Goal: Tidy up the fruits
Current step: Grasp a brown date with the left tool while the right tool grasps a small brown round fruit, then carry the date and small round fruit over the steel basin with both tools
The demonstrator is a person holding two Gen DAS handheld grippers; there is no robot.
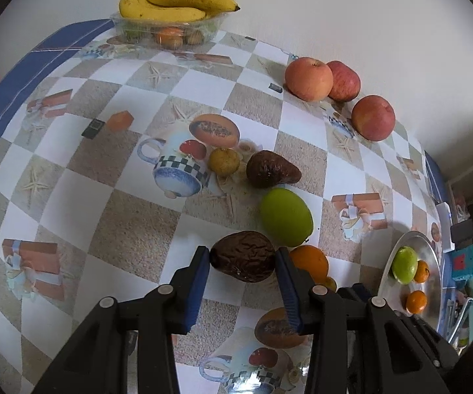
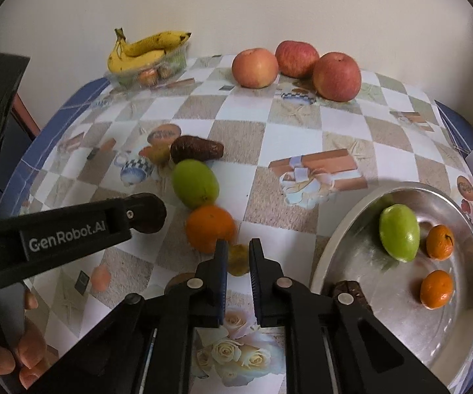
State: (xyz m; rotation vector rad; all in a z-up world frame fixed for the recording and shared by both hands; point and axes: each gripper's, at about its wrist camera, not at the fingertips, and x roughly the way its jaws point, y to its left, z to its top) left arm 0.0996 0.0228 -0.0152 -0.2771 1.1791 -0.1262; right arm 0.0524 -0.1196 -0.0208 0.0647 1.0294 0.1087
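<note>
My left gripper [image 1: 242, 257] has its blue pads on both sides of a dark wrinkled avocado [image 1: 243, 256] that rests on the table. Beyond it lie a green fruit [image 1: 285, 216], an orange [image 1: 310, 261], a second avocado [image 1: 271, 169] and a small yellow fruit [image 1: 224, 161]. My right gripper [image 2: 238, 249] is narrowly open around a small yellow-brown fruit [image 2: 238, 261], beside the orange [image 2: 210, 228]. A steel plate [image 2: 397, 321] at the right holds a green fruit [image 2: 399, 232] and two small oranges [image 2: 436, 289].
Three apples [image 2: 336, 76] stand at the table's far edge near the wall. A clear tray [image 2: 148, 72] with bananas [image 2: 144, 51] on top sits at the far left. The left gripper's black body [image 2: 66, 229] reaches across the right wrist view.
</note>
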